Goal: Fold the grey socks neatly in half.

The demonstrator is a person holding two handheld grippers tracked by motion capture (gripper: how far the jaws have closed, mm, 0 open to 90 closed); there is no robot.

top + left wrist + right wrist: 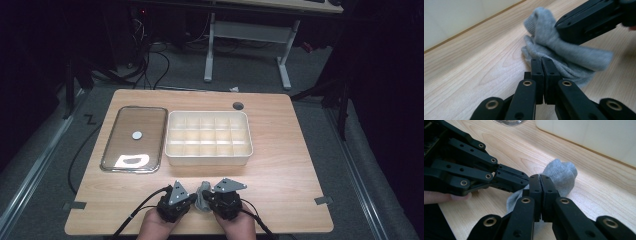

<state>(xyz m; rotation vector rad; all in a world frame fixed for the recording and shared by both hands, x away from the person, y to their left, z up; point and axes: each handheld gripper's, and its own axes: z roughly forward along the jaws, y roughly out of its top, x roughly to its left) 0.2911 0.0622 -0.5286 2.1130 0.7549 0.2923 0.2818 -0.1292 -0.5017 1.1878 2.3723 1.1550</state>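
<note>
Both claws pinch grey sock (202,198), its middle hidden

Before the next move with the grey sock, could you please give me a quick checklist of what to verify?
1. Left hand-held gripper closed on the grey sock: ok, jaws are together with cloth at their tips.
2. Right hand-held gripper closed on the sock: ok, jaws pinch the fabric.
3. Both grips on separate parts of the sock: ok, the grippers meet it from opposite sides.
4. Sock lifted off the table: cannot tell, it looks bunched on or just above the wood.
5. White divided box open and empty: ok, no compartment holds anything.
6. Clear lid out of the way: ok, it lies flat left of the box.
</note>
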